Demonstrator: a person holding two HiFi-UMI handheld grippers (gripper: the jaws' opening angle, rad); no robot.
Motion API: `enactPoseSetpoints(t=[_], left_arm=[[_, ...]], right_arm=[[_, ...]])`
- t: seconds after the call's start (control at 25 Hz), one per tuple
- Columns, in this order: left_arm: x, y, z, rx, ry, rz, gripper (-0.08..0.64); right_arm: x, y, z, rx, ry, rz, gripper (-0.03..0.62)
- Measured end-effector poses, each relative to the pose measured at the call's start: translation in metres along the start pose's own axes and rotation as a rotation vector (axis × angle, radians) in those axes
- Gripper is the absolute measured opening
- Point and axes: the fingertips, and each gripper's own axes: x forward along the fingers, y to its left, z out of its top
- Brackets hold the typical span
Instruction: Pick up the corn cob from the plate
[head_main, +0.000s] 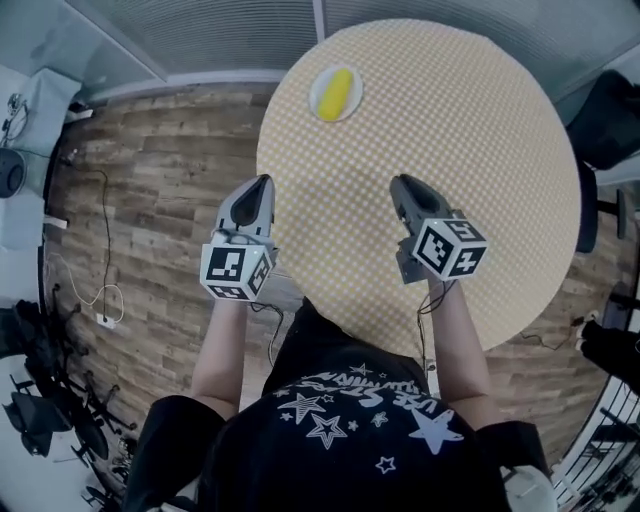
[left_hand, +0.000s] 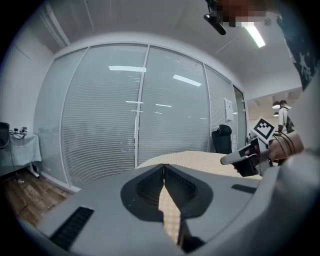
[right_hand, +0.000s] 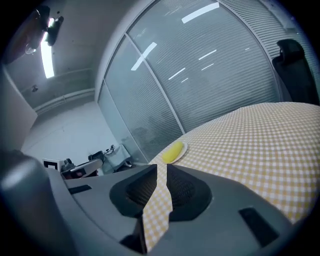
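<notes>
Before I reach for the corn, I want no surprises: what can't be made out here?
Corn cob: too small in the head view to show its texture; its far side is hidden in the right gripper view.
Plate: its middle lies under the cob in both.
Left gripper view: neither shows; the left tool's body fills the lower frame.

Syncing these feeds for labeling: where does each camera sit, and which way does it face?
Head view: on the person's head, facing steeply down at the table; shows forearms, left gripper, right gripper.
Left gripper view: on the left gripper, facing the glass wall past its jaws.
Right gripper view: on the right gripper, facing the corn cob past its jaws.
Shared: corn cob, in head and right gripper views.
</notes>
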Motion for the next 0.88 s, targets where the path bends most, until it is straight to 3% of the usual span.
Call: enactPoseSetpoints(t=[0.36,0.56,0.88], left_arm=[[0.059,0.03,0.0,0.025,0.004,-0.141,0.009],[0.079,0.046,-0.011,0.052,0.037,-0.17,0.009],[0.1,0.078,-0.021,0.001,0.065,-0.167,0.009]], right_arm=[[0.087,0.026,0.006,-0.031,0.148,-0.016,0.063],[0.128,0.027,0.021,0.055,0.179,-0.016,0.146],[0.19,0.003,0.047,0.198,0.226,-0.065,0.241]])
